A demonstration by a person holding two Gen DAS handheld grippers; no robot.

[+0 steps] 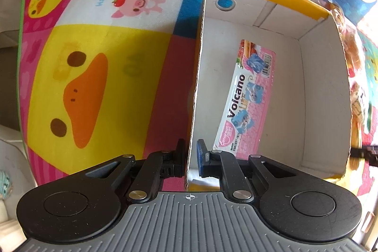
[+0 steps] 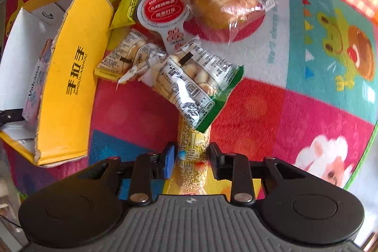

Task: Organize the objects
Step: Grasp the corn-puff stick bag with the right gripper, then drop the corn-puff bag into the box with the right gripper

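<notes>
Your right gripper point(image 2: 191, 157) narrowly straddled the sesame bar point(image 2: 192, 157), its length running near-to-far; your left gripper point(image 1: 191, 157) pinched the box point(image 1: 316, 96) wall, leftward.

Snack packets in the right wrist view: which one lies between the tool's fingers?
The long yellow sesame stick packet. It runs straight into the right tool, between both fingers, its far end under the green-edged biscuit bag. The other snacks lie farther off.

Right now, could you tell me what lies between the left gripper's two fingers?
In the left wrist view, the left gripper has the cardboard box's side wall standing edge-on between its fingers.
</notes>
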